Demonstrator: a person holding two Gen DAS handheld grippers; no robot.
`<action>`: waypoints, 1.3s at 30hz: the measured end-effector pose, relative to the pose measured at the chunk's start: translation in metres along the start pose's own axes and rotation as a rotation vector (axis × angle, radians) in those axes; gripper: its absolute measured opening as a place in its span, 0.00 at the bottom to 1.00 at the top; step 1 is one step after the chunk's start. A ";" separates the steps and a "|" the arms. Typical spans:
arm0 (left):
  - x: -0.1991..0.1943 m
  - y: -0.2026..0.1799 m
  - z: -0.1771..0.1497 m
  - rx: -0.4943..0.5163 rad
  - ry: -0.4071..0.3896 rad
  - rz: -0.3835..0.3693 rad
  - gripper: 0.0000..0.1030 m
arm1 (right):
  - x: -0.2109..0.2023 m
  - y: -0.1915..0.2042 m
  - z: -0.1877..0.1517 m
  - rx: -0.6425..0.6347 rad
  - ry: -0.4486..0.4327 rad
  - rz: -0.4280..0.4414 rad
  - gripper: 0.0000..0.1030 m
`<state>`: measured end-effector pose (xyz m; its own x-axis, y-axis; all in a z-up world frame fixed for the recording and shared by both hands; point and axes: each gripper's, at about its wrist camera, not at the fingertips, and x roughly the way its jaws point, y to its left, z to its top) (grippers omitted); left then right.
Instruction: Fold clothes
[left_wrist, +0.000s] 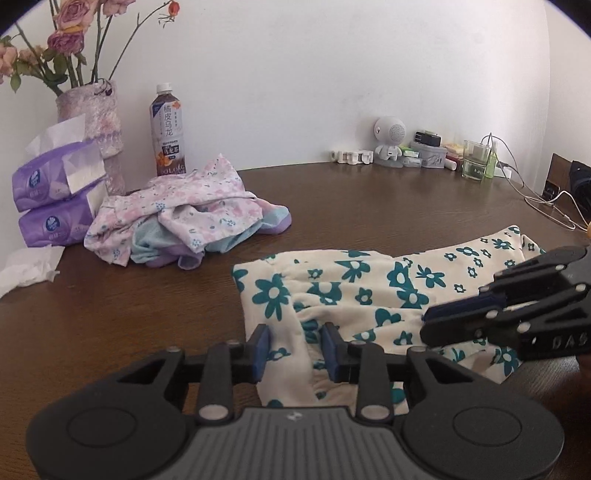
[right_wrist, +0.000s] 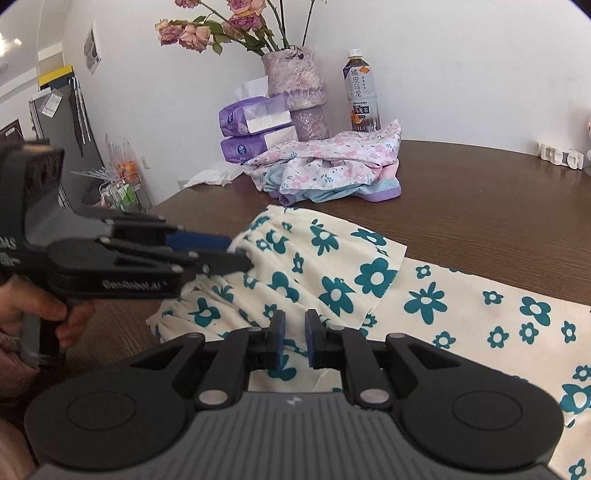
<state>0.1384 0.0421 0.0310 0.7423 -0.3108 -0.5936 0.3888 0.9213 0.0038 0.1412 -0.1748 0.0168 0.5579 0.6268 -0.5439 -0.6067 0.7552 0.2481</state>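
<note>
**On the brown table: cream trousers under both grippers**

On the near part of the wooden table (left_wrist: 369, 192) lies a cream garment with teal flowers (right_wrist: 461, 306), apparently trousers. Its gathered waistband end (right_wrist: 236, 295) points toward the person's left, and its long axis runs from there out to the right. One layer is already turned over at the waistband end, its slanted edge lying on the cloth below.

The left gripper (left_wrist: 295, 352) stands at the waistband edge with its blue pads well apart and a ridge of cloth rising between them; seen from the right wrist, its tips reach the gathered hem. Whether the pads press the fabric cannot be told.

The right gripper (right_wrist: 293, 341) hovers low over the middle of the garment, its fingers parted by a narrow gap, holding nothing that can be seen.

The left gripper is the nearer to the waistband. Any fold along the length would carry that end rightward, across the right gripper's station.

Behind, well apart, a crumpled heap of pink and blue clothes (left_wrist: 184, 218) rests near the tea bottle (left_wrist: 168, 133), vase (left_wrist: 96, 125) and tissue packs (left_wrist: 55, 192).
</note>
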 end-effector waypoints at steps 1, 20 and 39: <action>-0.002 0.000 0.001 0.001 0.001 -0.004 0.29 | -0.004 -0.002 0.005 0.006 -0.019 -0.002 0.22; 0.043 0.043 0.042 -0.249 0.023 -0.060 0.40 | 0.057 -0.076 0.046 0.241 0.048 -0.049 0.24; 0.034 0.053 0.030 -0.236 0.016 -0.133 0.15 | 0.022 -0.077 0.033 0.229 0.011 -0.031 0.04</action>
<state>0.2002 0.0734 0.0350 0.6838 -0.4303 -0.5893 0.3428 0.9024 -0.2612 0.2186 -0.2125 0.0123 0.5672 0.6017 -0.5624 -0.4446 0.7985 0.4059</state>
